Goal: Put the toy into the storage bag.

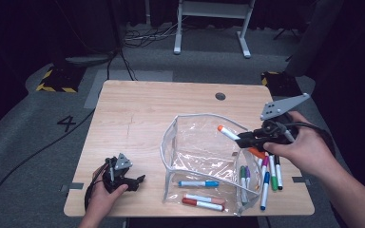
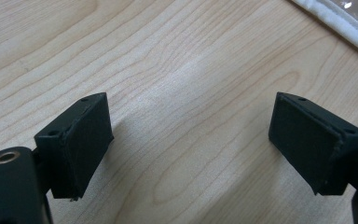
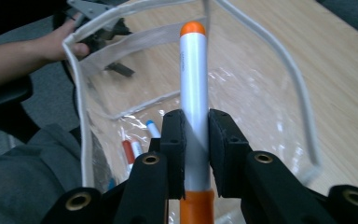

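A clear plastic pouch (image 1: 171, 137) with white edging stands open in the middle of the wooden table. My right gripper (image 1: 247, 138) hovers over its right rim, shut on a white marker with orange ends (image 1: 228, 133) that points into the opening. In the right gripper view the jaws (image 3: 196, 123) clamp the marker (image 3: 193, 79) mid-barrel above the pouch rim (image 3: 81, 116). Inside the pouch lie a blue marker (image 1: 198, 183) and a red one (image 1: 202, 204). My left gripper (image 1: 135, 180) rests near the front left corner, open with bare wood between its pads (image 2: 191, 135).
Several loose markers (image 1: 271, 173) lie on the table (image 1: 138, 114) by the pouch's right side. A round cable hole (image 1: 220, 96) sits near the far edge. Beyond the table are floor cables and a white desk frame (image 1: 214, 19).
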